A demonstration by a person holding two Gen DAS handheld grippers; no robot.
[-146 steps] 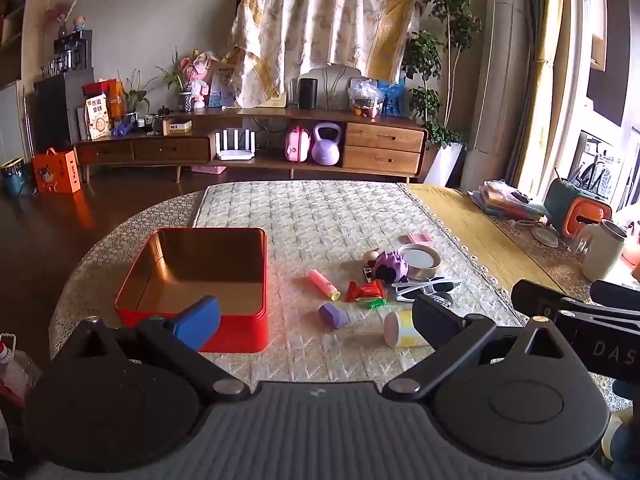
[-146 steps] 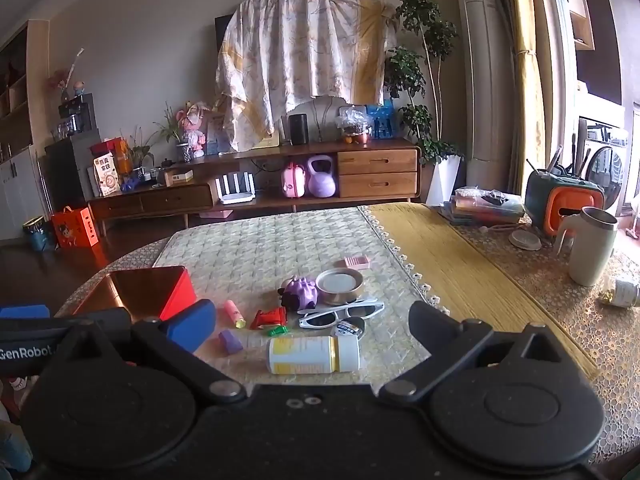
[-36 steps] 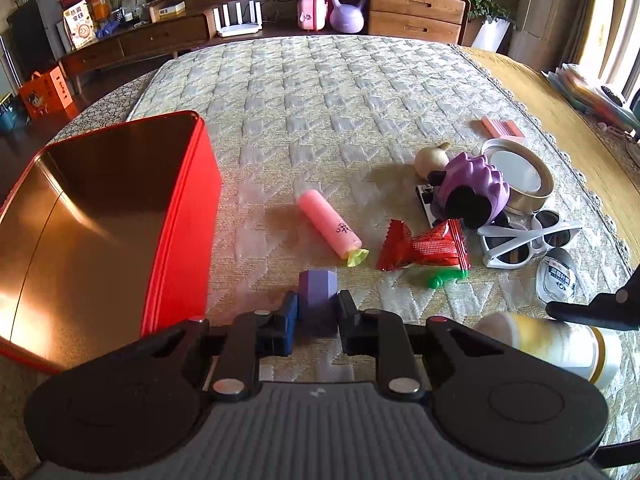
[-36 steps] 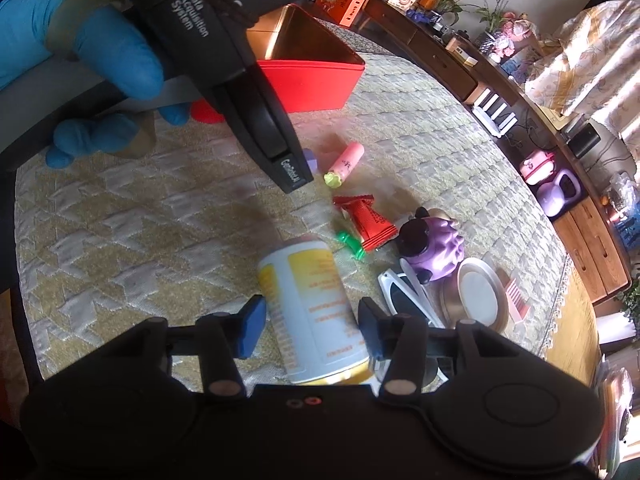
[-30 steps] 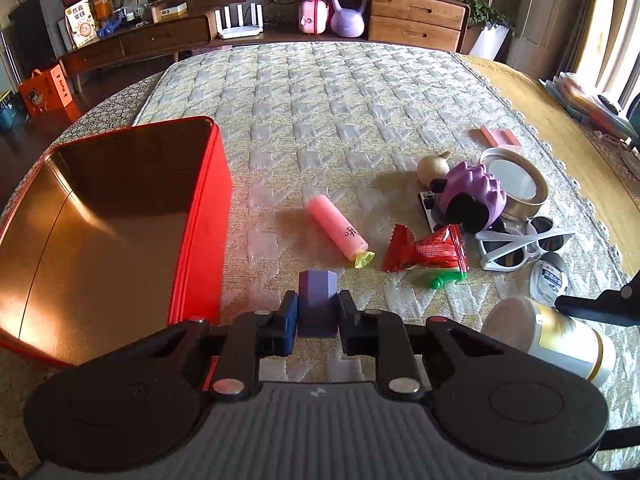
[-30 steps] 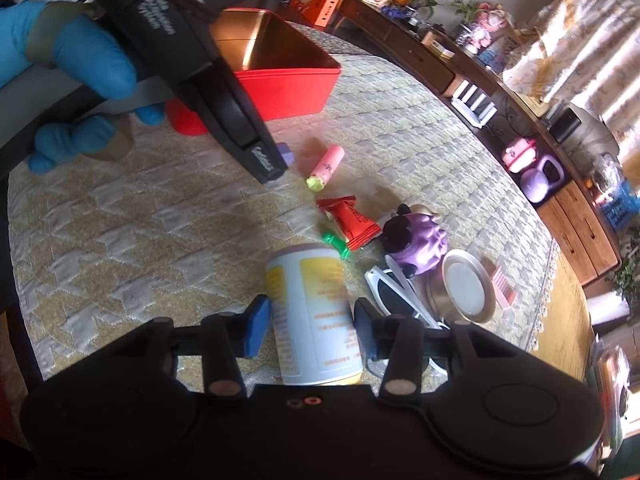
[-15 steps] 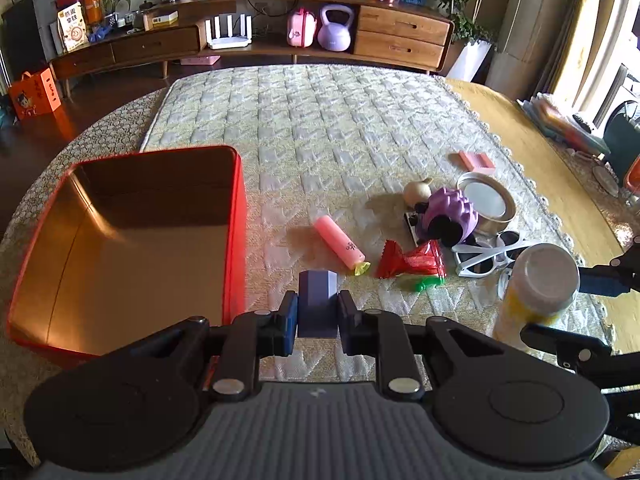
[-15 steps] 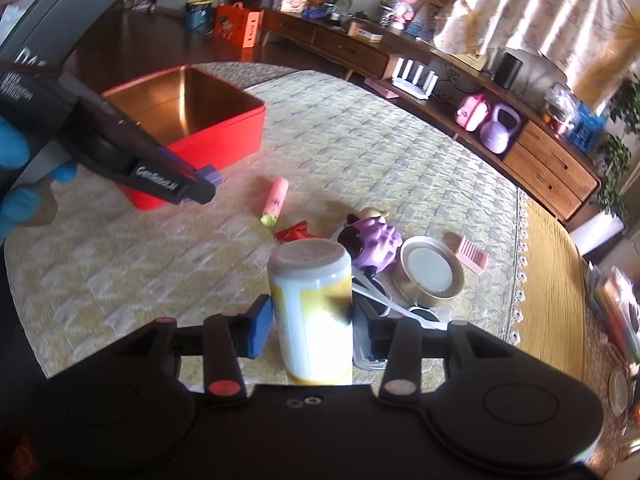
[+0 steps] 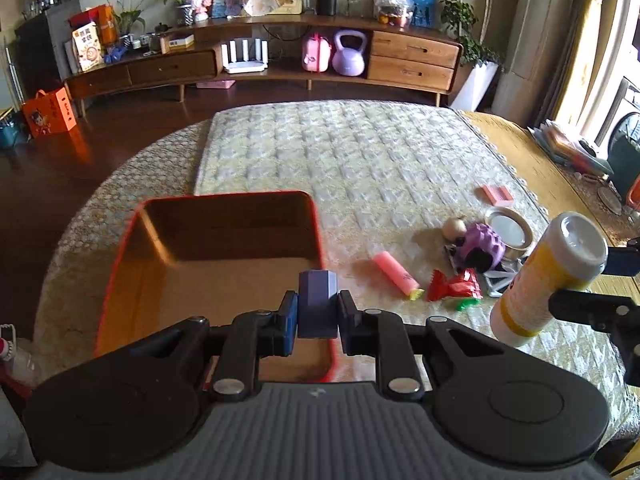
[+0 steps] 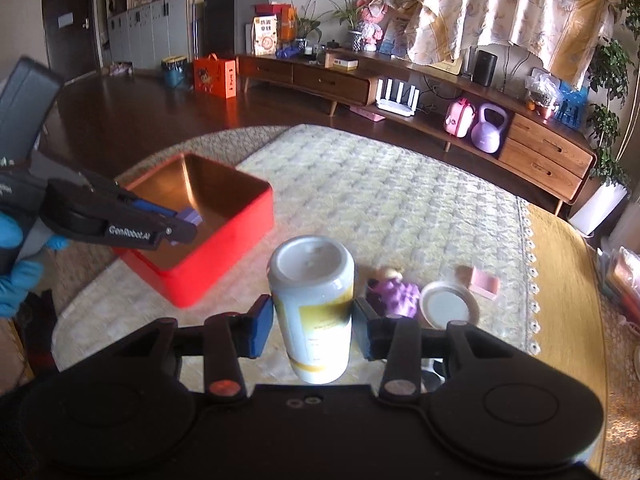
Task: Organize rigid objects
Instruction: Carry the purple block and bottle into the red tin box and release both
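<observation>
Nearest to us, our left gripper (image 9: 318, 312) held a small purple block (image 9: 317, 304) pinched between narrow jaws, hanging over the near right corner of the red tin (image 9: 120, 248), while our right gripper (image 10: 313, 326) clamped a white and yellow bottle (image 10: 312, 312) round its middle, clear of the quilted mat (image 9: 340, 160). We judged the bottle the likelier trouble: its smooth round side sat tilted between the pads, so a loose squeeze could let it slide out and roll. The block sat close to the tin's right wall, and letting go there might have bounced it off the rim onto the mat. Both grippers were headed for one tin, we reckoned, so they could have knocked together above it. Farther out lay a pink marker (image 9: 396, 272), a red wrapper (image 9: 454, 285), a purple toy (image 9: 480, 245), a round tin lid (image 9: 509, 230) and a pink comb (image 9: 497, 195), none of them between us and the tin. Beyond stood a wooden sideboard (image 9: 412, 60).
</observation>
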